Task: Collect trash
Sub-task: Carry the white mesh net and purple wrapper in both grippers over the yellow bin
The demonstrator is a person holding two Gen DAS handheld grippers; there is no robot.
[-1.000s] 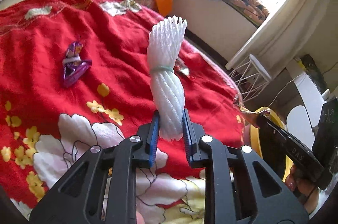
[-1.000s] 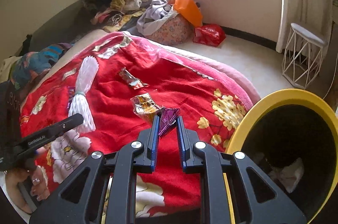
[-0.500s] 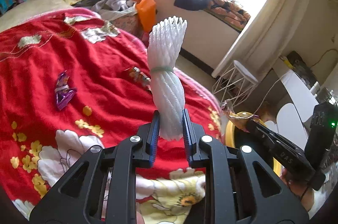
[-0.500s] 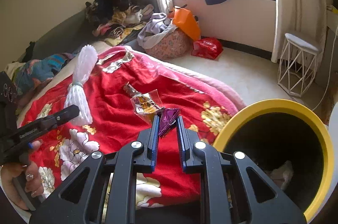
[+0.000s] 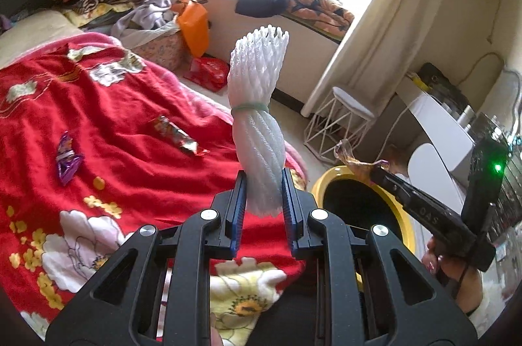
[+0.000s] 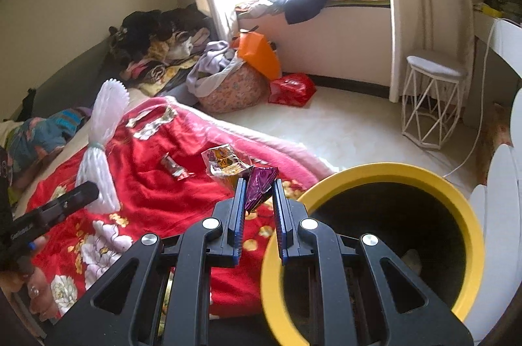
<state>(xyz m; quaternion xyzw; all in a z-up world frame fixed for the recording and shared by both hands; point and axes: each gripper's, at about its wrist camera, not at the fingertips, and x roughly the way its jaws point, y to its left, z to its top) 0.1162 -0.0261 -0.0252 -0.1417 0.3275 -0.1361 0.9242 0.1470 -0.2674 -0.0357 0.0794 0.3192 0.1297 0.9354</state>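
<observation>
A red floral blanket (image 5: 107,124) filled the lower left. A white wire stool (image 6: 432,104) stood at right, clothes (image 6: 156,52) piled upper left.

White foam net bundle (image 5: 257,130) upright, green-banded; purple wrapper (image 6: 259,187) and crinkled wrapper (image 6: 225,165) above red blanket.

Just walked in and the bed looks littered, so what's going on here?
A person with a gripper in each hand is collecting trash off the red blanket. The left gripper is clamped on a bundle of white foam netting. The right gripper grips a purple wrapper, with a clear snack wrapper right beside it, next to the yellow-rimmed bin. Two more wrappers lie on the blanket.
</observation>
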